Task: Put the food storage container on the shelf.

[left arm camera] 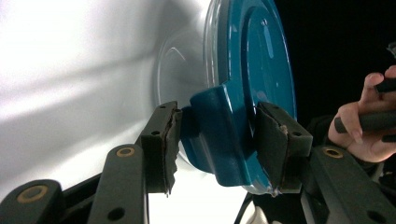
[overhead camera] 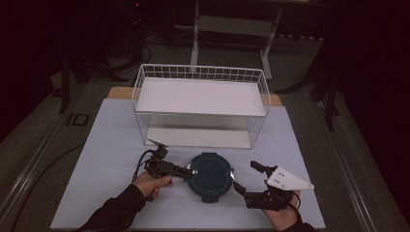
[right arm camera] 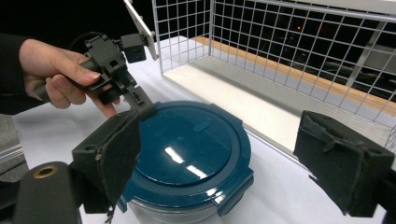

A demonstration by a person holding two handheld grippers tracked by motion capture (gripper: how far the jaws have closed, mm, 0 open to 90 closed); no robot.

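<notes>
The left tongs [left arm camera: 215, 140] gripped the lid's clip [left arm camera: 217, 126] and should pull it gently outward, while the right tongs [right arm camera: 233, 163] stood open.

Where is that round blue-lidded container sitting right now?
In the high view, the container sits on the table's near middle, before the wire rack, between the left hand-held gripper and the right.
</notes>
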